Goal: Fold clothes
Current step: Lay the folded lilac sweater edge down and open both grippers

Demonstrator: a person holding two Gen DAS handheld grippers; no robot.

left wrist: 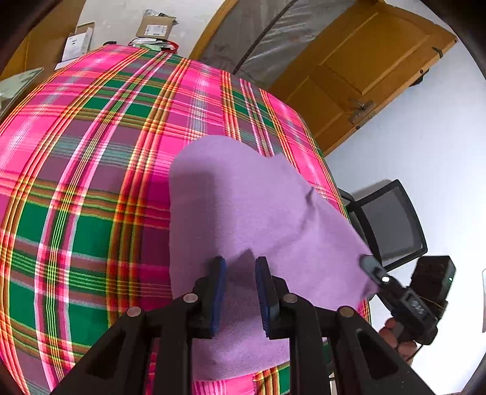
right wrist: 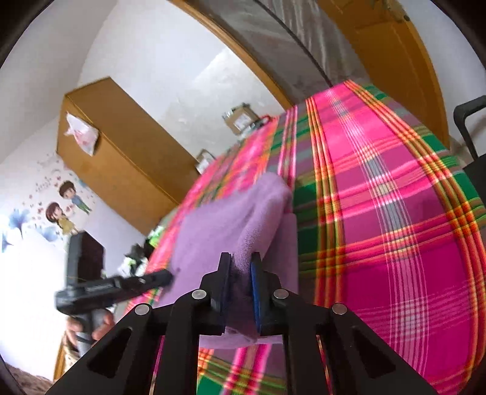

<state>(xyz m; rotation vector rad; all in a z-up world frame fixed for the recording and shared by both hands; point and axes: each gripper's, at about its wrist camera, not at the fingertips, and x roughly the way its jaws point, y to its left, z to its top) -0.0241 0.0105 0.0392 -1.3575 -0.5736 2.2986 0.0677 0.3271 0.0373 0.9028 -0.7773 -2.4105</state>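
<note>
A purple fleece cloth (left wrist: 243, 197) hangs lifted above the table under a pink and green plaid cover (left wrist: 91, 152). My left gripper (left wrist: 241, 273) has a fold of its near edge between the blue pads and is shut on it. Out at the right, my right gripper (left wrist: 369, 264) pinches the other corner. From the right wrist, the right gripper (right wrist: 241, 270) is shut on a bunched edge of the cloth (right wrist: 218, 224), which sags toward the plaid cover (right wrist: 379, 212). The left gripper (right wrist: 167, 276) meets the cloth's left edge, held by a hand (right wrist: 100, 325).
Cardboard boxes (left wrist: 155, 27) and papers sit at the table's far end. A wooden door (left wrist: 364, 70) stands behind, and a black chair (left wrist: 391, 224) is beside the table's right edge. A wooden cabinet (right wrist: 115, 145) lines the wall on the left.
</note>
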